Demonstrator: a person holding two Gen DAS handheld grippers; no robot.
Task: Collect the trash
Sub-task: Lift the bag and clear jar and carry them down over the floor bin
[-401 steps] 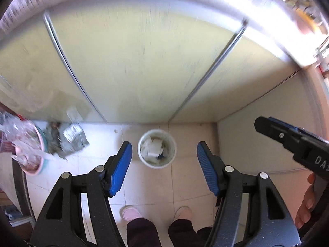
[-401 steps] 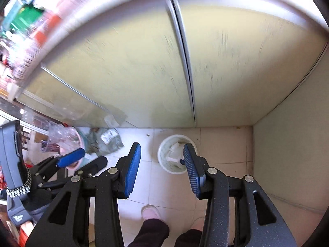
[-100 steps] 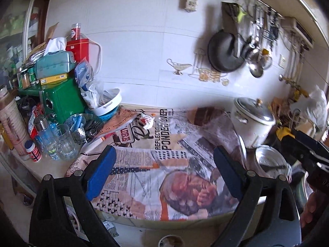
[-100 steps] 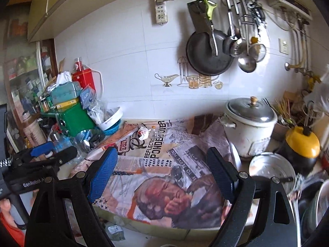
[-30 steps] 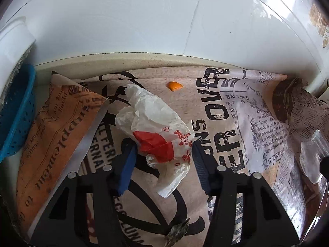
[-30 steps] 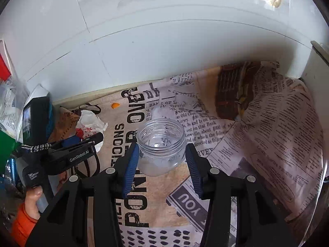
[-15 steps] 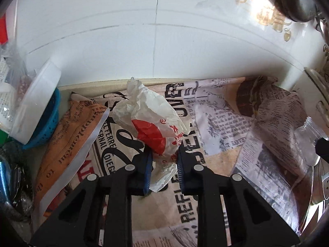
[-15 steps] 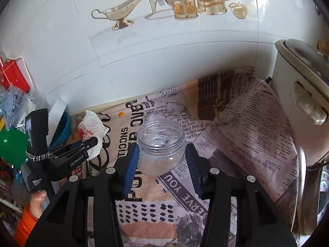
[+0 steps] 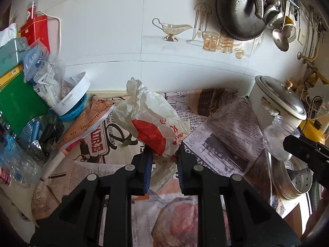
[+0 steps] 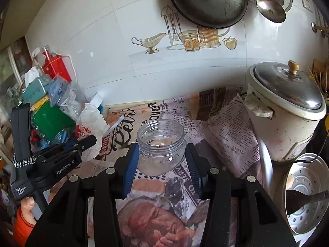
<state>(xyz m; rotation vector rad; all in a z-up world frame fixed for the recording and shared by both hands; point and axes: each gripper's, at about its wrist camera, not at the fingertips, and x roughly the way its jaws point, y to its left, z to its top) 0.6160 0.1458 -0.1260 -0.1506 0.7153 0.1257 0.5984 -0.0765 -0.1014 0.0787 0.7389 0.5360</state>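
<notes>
My left gripper (image 9: 163, 163) is shut on a crumpled white plastic bag with a red print (image 9: 152, 121) and holds it above the newspaper-covered counter (image 9: 222, 144). The bag also shows in the right wrist view (image 10: 90, 123), with the left gripper (image 10: 86, 142) at the left. My right gripper (image 10: 162, 164) is shut on a clear open-topped plastic jar (image 10: 161, 146), lifted off the counter. The jar also shows at the right in the left wrist view (image 9: 281, 138).
A white rice cooker (image 10: 285, 107) stands at the right, with a perforated steamer tray (image 10: 308, 193) below it. Boxes, a green container (image 9: 18, 100), a white bowl in a blue basket (image 9: 72, 100) and bottles crowd the left. A pan (image 9: 238, 8) and ladles hang on the tiled wall.
Both grippers have pulled back and up from the counter, each carrying its item. The bag and the jar have left the newspaper, and more of the kitchen has come into view.
</notes>
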